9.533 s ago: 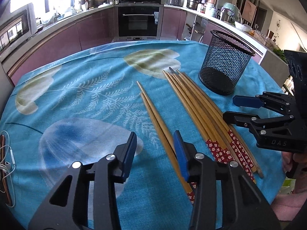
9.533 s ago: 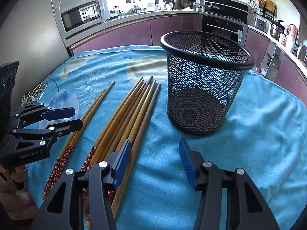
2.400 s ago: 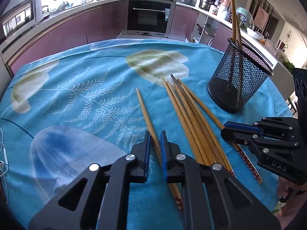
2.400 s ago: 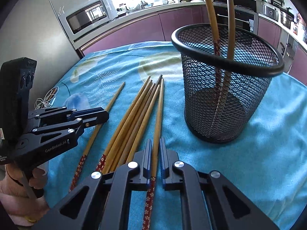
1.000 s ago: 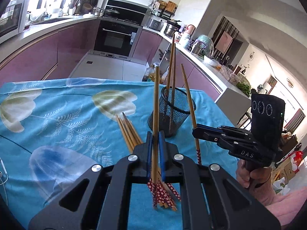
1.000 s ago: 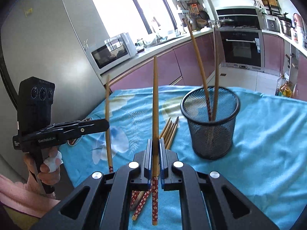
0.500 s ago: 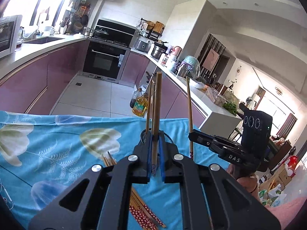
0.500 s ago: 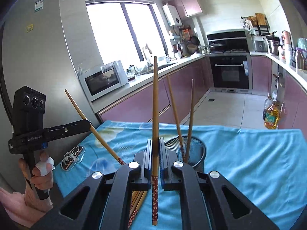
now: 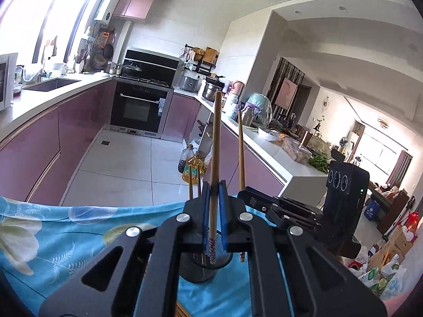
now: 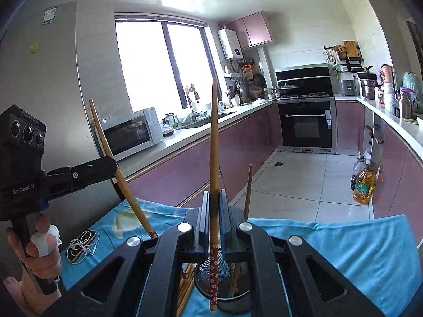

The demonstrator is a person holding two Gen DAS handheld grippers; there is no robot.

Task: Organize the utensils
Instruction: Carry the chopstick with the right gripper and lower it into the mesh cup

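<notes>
Left gripper (image 9: 213, 206), seen from its own wrist: jaws closed on a single upright chopstick (image 9: 214, 158), whose patterned lower end hangs over the mouth of the mesh cup (image 9: 201, 266) on the blue cloth (image 9: 53, 237). Two chopsticks already stand in the cup, their tips (image 9: 194, 179) rising just left of the held one. Right gripper (image 9: 253, 198) sits close on the right, clamped on its own chopstick (image 9: 241, 150), which stands nearly upright beside the cup. Right wrist view: jaws of the right gripper (image 10: 213, 211) pinch that chopstick (image 10: 214, 158), its flowered red end (image 10: 213, 277) hanging in front of the cup (image 10: 230, 272); a standing chopstick (image 10: 247, 192) shows behind. The left gripper (image 10: 105, 169), held in a hand (image 10: 39, 253), carries its chopstick (image 10: 116, 169) tilted. More chopsticks (image 10: 185, 288) lie on the cloth left of the cup. A coiled cable (image 10: 82, 245) rests near the cloth's edge.
</notes>
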